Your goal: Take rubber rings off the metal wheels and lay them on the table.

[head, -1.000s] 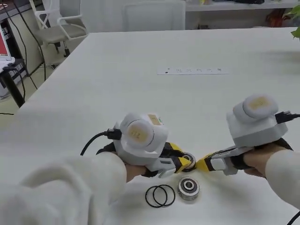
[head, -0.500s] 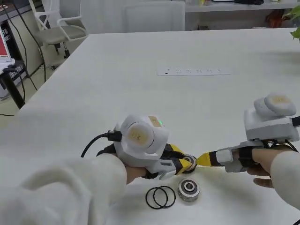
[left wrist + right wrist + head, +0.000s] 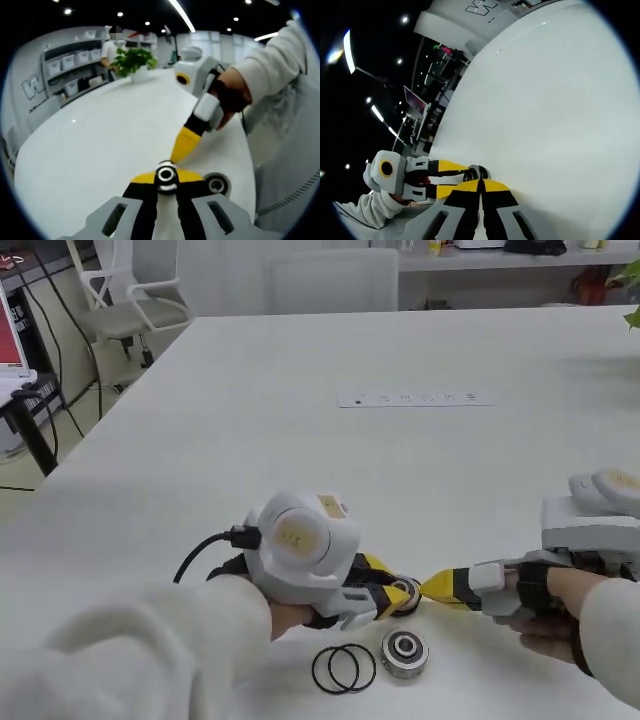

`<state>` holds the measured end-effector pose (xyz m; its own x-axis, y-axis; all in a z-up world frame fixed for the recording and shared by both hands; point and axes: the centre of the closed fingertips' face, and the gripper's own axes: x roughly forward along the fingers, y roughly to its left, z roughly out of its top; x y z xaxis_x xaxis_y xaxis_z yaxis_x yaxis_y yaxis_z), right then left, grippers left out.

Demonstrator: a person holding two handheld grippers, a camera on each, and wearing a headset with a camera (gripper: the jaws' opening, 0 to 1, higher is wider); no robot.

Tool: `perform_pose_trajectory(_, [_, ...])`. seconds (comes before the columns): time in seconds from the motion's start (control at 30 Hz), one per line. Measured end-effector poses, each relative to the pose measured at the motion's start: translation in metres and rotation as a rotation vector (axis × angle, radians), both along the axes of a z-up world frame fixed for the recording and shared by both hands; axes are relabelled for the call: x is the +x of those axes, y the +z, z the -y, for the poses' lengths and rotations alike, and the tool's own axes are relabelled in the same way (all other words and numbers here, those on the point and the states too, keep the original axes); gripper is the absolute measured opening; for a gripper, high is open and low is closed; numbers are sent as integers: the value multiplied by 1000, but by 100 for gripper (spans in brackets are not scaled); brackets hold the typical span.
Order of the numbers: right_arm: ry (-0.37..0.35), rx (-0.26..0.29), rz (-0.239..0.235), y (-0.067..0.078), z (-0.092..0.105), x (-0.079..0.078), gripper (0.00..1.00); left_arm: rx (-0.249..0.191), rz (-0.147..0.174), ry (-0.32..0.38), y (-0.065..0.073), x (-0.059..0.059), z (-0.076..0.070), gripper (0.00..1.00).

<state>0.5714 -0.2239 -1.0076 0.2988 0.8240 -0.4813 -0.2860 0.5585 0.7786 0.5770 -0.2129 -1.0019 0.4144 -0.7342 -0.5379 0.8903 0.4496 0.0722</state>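
My left gripper (image 3: 396,596) is shut on a small metal wheel (image 3: 406,591) and holds it just above the white table (image 3: 330,460). In the left gripper view that wheel (image 3: 166,173) sits between the yellow tips of the left gripper (image 3: 166,182). The right gripper (image 3: 428,587) comes in from the right, its yellow jaws shut with their point against the held wheel (image 3: 478,173). I cannot tell whether they pinch a ring. A second wheel (image 3: 404,651) lies flat on the table near me. Two black rubber rings (image 3: 343,668) lie overlapped to its left.
A thin white strip (image 3: 415,398) lies at mid-table. Office chairs (image 3: 120,295) stand past the far left corner. A potted plant (image 3: 134,59) sits at the table's far end. A black cable (image 3: 198,544) trails from the left gripper.
The hand on the right gripper has swung right and lower, dropping that gripper's body, while its tip stayed at the held wheel. The left gripper, loose wheel and rings have kept their places.
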Motion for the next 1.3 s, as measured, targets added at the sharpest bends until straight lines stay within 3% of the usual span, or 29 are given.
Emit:
perform_pose_trajectory(0.03, [16, 12, -1, 3, -2, -1, 0, 0, -1, 0, 0, 0, 0, 14])
perform_pose_trajectory(0.1, [33, -18, 27, 2, -1, -1, 0, -1, -1, -1, 0, 0, 0, 14])
perform_pose_trajectory(0.4, [61, -12, 37, 7, -5, -3, 0, 2, 3, -3, 0, 0, 0, 14])
perform_pose_trajectory(1.3, [78, 0, 51, 11, -10, -4, 0, 1, 4, -5, 0, -2, 0, 14])
